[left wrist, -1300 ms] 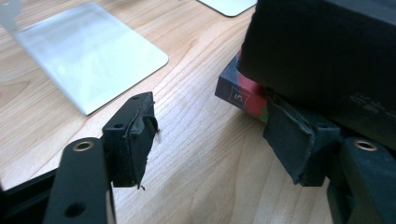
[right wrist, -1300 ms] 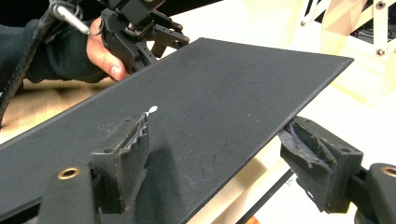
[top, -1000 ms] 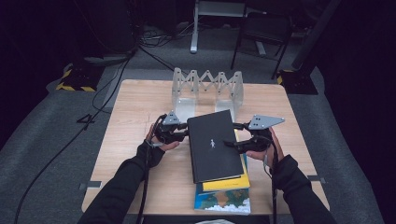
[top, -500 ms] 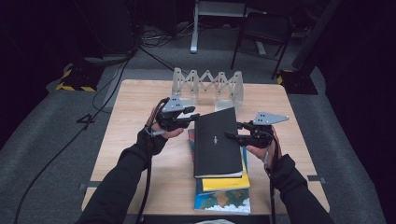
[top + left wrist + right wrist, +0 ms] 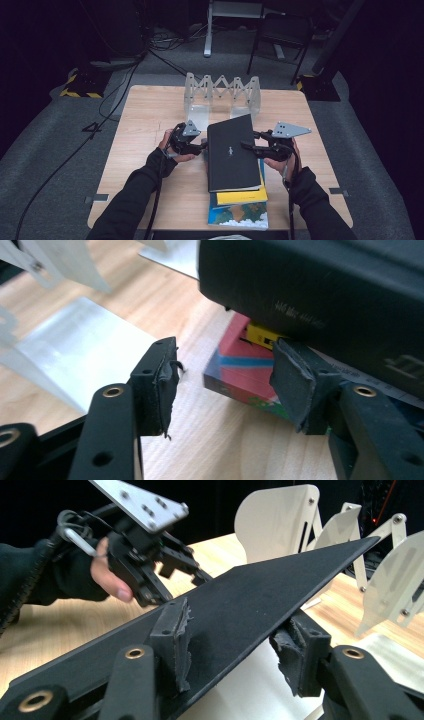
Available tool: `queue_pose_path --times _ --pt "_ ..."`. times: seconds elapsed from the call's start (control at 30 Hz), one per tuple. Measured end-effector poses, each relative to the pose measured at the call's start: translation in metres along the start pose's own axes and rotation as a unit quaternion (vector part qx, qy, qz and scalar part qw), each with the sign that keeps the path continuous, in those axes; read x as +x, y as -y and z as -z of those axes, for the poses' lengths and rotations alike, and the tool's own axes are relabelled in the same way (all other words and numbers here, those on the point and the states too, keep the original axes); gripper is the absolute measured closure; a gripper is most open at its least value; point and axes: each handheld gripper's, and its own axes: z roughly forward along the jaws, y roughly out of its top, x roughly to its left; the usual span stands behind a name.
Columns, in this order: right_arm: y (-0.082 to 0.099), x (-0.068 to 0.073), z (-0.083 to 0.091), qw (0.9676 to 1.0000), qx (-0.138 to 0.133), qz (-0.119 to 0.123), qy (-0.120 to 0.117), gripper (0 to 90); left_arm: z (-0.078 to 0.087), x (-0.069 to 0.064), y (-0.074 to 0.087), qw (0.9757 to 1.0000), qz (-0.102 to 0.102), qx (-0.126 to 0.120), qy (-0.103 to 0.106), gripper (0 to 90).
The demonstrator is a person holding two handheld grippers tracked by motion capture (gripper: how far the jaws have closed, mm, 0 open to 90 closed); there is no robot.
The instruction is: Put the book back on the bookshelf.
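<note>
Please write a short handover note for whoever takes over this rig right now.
Right hand-held gripper: clamped on the right edge of the black book, one jaw above, one below.
Left hand-held gripper: jaws have just been opening; nothing held, one pad under the black book's left edge.
Black book lies atop the stack, over the yellow book and the bottom picture book.
Metal book rack stands behind, no book in it.
Probably left: stand the black book in the rack.

rack (image 5: 222,92) behind book (image 5: 232,152), left table (image 5: 145,115) open
</note>
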Motion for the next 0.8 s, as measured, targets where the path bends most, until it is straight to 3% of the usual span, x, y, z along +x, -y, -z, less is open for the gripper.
queue_pose_path --times 0.13,0.23,0.37,0.5,0.57,0.77,0.8 --pt "-0.001 0.004 0.001 0.9999 -0.008 0.01 -0.009 51.2 -0.005 -0.001 0.002 0.9999 0.005 -0.009 0.003 41.4" --pt "-0.004 0.01 0.003 0.9993 -0.018 0.029 -0.017 51.4 -0.003 0.001 0.005 0.9991 0.02 -0.036 0.013 42.3" --pt "-0.011 0.017 0.008 0.9979 -0.028 0.055 -0.017 51.9 0.006 0.001 0.002 0.9975 0.014 -0.067 0.017 47.4" --pt "-0.02 0.021 0.014 0.9959 -0.052 0.074 -0.013 57.5 0.019 0.002 -0.005 0.9932 0.019 -0.112 0.027 56.4" --pt "-0.026 0.023 0.019 0.9944 -0.062 0.084 -0.015 60.4 0.025 0.003 -0.01 0.992 0.015 -0.124 0.021 56.4" --pt "-0.035 0.028 0.029 0.9915 -0.062 0.112 -0.023 64.6 0.037 0.006 -0.024 0.9864 0.022 -0.161 0.027 62.4" --pt "-0.035 0.028 0.029 0.9915 -0.062 0.112 -0.023 64.6 0.037 0.006 -0.024 0.9864 0.022 -0.161 0.027 62.5"
